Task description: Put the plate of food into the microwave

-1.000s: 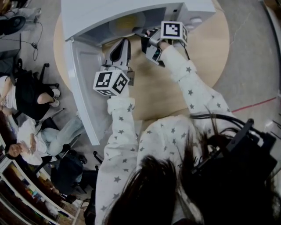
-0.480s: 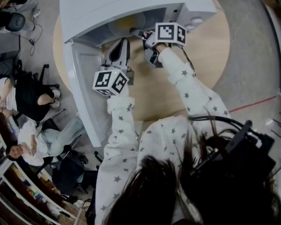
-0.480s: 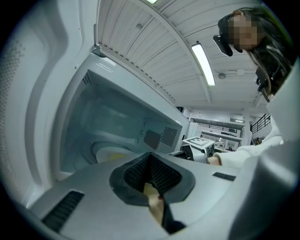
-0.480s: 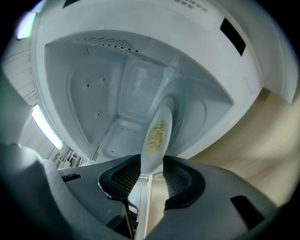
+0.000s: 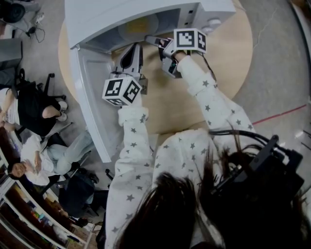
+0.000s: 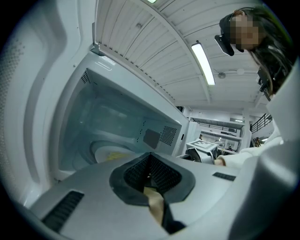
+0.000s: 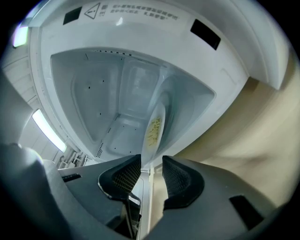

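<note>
Right gripper view: has just spread the right gripper wide, pads off the plate of food, lying on the microwave floor near its front edge. Left gripper closed, empty. Seemingly releasing; next, draw straight back without nudging the rim.

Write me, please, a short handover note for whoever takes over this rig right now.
Left hand-held gripper: shut, empty, at the mouth of the microwave.
Right hand-held gripper: jaws have just opened; the plate of food has its rim between them, unpinched.
Done: plate lies inside the cavity.
Left: draw the right one out, then likely shut the open door.
</note>
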Demonstrator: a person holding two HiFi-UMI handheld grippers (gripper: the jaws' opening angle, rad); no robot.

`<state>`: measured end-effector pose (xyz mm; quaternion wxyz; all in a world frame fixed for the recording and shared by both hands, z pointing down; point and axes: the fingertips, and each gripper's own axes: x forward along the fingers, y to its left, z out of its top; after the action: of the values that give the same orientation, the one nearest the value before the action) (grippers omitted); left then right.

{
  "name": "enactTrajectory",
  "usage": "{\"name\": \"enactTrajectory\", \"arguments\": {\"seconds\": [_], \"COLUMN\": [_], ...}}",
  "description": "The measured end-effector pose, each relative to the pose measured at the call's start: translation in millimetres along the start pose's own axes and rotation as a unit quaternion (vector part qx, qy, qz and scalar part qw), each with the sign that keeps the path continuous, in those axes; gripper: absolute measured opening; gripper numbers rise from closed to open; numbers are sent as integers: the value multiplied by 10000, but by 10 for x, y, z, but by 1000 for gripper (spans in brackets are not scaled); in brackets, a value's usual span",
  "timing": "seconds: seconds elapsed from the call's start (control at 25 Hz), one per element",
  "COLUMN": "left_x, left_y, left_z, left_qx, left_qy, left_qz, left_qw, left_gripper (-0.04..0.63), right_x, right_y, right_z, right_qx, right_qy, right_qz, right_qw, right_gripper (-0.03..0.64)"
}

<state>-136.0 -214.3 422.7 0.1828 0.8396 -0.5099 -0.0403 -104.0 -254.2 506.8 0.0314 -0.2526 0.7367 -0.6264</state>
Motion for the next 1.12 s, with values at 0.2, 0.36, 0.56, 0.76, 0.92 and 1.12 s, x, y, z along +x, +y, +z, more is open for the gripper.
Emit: {"name": "enactTrajectory", "arguments": {"seconds": [0.2, 0.36, 0.56, 0.76, 0.92, 1.12], "left_x": [-31, -95, -228, -328, -414, -527], "left_y": [-84, -171, -251, -374, -469, -652], "left_z": [32, 43, 49, 110, 179, 267], "left_qx": [11, 33, 80, 155, 213, 324], "left_qy": [-37, -68, -134, -221, -277, -348], "left_qz": [5, 10, 80, 105, 99, 32], "left_qw": [10000, 10000, 9998, 9996, 9993, 9989], "left_gripper": [2, 2, 2, 2, 2, 2], "right_x": [-87, -186, -373, -533, -634, -850], "right_y": [180, 454, 646, 766, 881, 1003], "right_z": [-65, -126, -190, -266, -325, -450], "right_qx": [-235, -413, -581, -585, -626, -672], "right_qy": [153, 241, 186, 197, 178, 263], "right_qz": [263, 798, 992, 1052, 1302, 1260], "right_qw": [9993, 9957, 9932, 9925, 9893, 9894], "right_gripper": [132, 130, 21, 18, 18, 18]}}
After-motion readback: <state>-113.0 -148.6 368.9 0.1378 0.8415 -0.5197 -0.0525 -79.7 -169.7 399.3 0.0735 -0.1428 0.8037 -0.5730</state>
